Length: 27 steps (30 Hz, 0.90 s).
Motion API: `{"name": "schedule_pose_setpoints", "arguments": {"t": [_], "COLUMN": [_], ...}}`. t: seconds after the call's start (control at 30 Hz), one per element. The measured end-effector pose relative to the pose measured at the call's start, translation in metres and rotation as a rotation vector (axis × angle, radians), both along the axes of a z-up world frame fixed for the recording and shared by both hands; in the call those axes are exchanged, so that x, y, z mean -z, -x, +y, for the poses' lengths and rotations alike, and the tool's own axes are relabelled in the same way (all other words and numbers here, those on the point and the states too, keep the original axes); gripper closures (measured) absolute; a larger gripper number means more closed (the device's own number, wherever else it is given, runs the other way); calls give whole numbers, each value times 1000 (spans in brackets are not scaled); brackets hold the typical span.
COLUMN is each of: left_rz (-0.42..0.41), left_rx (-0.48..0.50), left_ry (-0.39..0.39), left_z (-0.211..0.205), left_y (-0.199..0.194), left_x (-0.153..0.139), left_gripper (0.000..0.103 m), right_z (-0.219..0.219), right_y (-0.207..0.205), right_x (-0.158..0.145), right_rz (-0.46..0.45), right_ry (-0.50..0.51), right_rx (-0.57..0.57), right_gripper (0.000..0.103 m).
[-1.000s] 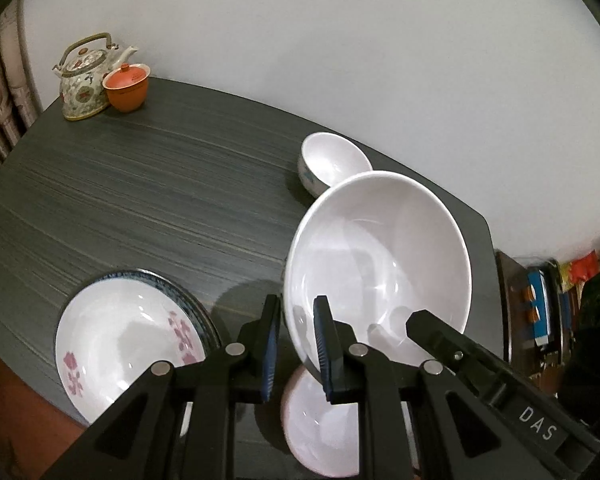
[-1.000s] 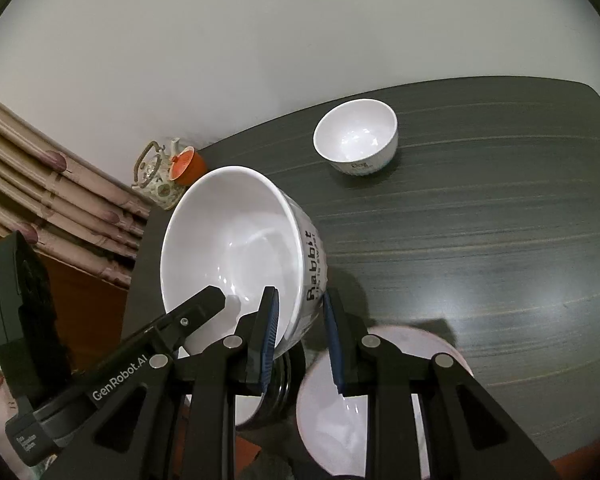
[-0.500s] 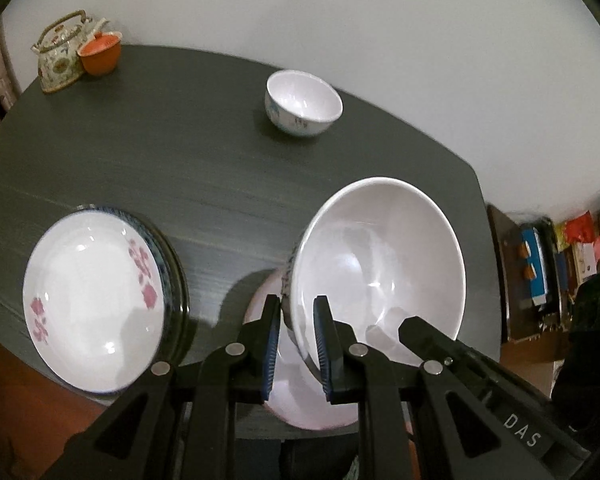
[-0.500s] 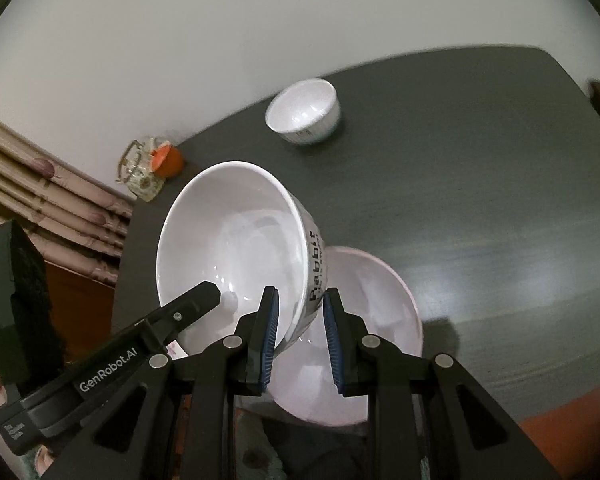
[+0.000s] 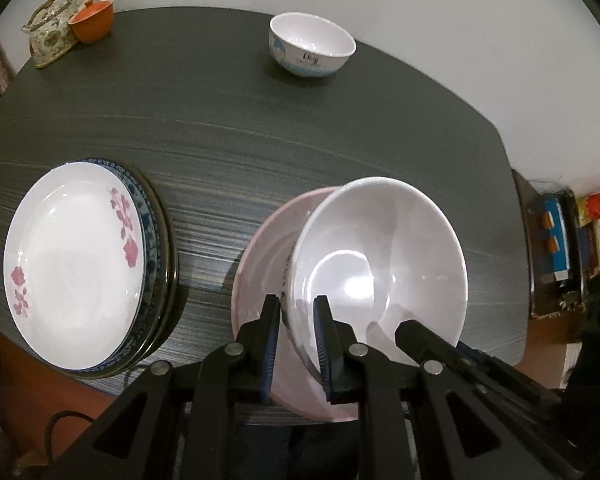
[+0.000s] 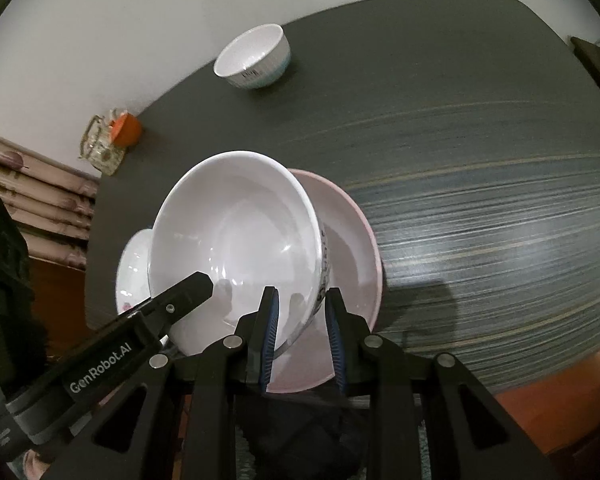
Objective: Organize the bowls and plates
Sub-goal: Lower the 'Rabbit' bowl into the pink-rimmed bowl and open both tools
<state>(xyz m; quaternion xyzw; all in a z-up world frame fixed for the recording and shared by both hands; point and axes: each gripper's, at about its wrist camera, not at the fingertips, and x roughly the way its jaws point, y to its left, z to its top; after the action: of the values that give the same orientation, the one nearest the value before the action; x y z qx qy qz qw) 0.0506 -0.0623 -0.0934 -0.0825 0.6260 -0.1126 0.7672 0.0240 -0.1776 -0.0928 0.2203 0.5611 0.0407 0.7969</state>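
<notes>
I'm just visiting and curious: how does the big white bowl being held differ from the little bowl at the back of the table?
The big bowl looks far wider than the little bowl. The big bowl is tilted, gripped at its rim by the left gripper and right gripper over a pink plate; the little bowl stands upright, alone on the table. The little bowl has a blue band low on its side; the big one shows dark lettering. Both are white inside and empty.

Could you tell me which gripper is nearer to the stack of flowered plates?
Left. The left gripper grips the big bowl's rim on the side facing the plates; the right gripper grips the opposite rim.
</notes>
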Motion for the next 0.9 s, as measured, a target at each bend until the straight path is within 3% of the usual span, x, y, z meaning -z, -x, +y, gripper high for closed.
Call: {"name": "schedule_pose_setpoints", "arguments": {"t": [0.2, 0.8, 0.9], "left_rz": [4, 20, 11], "left_rx": [13, -14, -23], "left_ry": [-46, -28, -25], "left_z": [-8, -4, -1], "left_y": [1, -2, -2], "left_x": [5, 8, 6], "left_gripper": [85, 83, 82], "right_z": [3, 5, 3], "right_y": [-4, -5, -4], "right_x": [12, 8, 7], "right_rz": [36, 42, 36], "right_ry": [25, 61, 59], "right_rx": [-13, -18, -10], "right_gripper": [73, 71, 67]}}
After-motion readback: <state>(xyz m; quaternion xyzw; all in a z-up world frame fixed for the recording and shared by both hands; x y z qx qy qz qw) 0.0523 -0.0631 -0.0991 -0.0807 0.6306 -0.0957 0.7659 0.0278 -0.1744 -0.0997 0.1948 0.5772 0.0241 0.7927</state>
